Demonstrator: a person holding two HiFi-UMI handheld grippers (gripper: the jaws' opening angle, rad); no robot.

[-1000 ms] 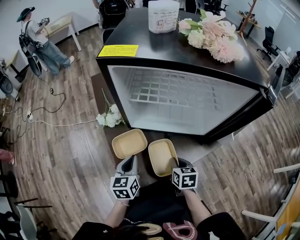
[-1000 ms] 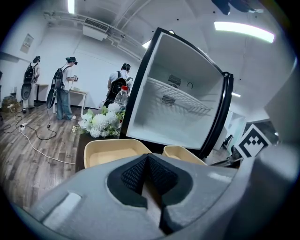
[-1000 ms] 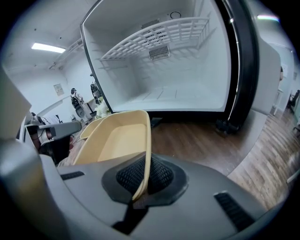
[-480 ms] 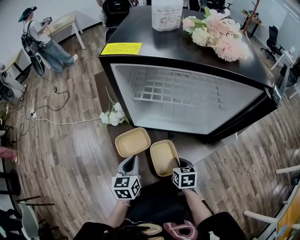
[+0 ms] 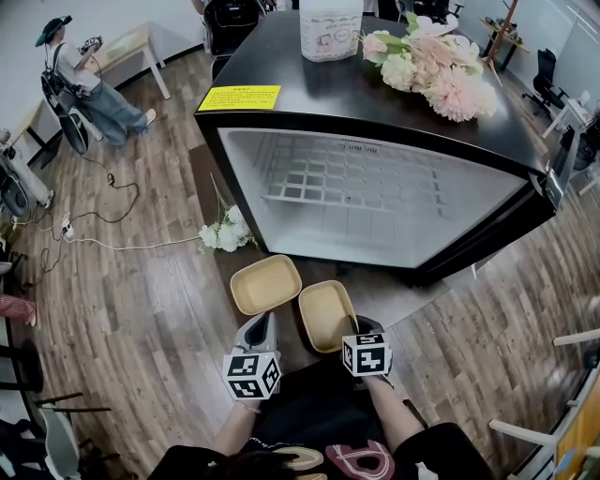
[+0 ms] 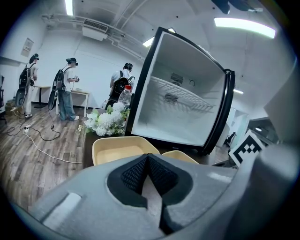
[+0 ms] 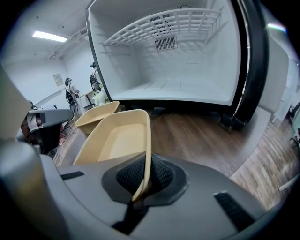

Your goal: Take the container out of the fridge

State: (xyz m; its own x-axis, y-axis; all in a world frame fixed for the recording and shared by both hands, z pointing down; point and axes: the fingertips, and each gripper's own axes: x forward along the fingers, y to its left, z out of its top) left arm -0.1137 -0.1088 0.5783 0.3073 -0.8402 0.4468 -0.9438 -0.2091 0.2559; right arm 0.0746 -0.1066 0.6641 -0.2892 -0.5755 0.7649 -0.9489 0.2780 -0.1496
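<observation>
A black fridge (image 5: 375, 192) stands open in front of me, its white inside bare except for a wire shelf. Two shallow beige containers lie on the floor before it. The left container (image 5: 265, 284) lies free. My left gripper (image 5: 260, 328) sits just behind its near edge, jaws shut, with nothing seen between the pads (image 6: 140, 173). My right gripper (image 5: 352, 325) is shut on the near rim of the right container (image 5: 323, 314). In the right gripper view that thin rim (image 7: 143, 180) runs between the pads, and the container (image 7: 119, 138) stretches ahead toward the fridge (image 7: 178, 61).
A bunch of white flowers (image 5: 225, 232) lies on the floor left of the fridge. On the fridge top are pink flowers (image 5: 436, 61), a white tub (image 5: 328, 28) and a yellow label (image 5: 238, 97). A person (image 5: 70, 75) stands far left; a cable (image 5: 112, 246) crosses the wooden floor.
</observation>
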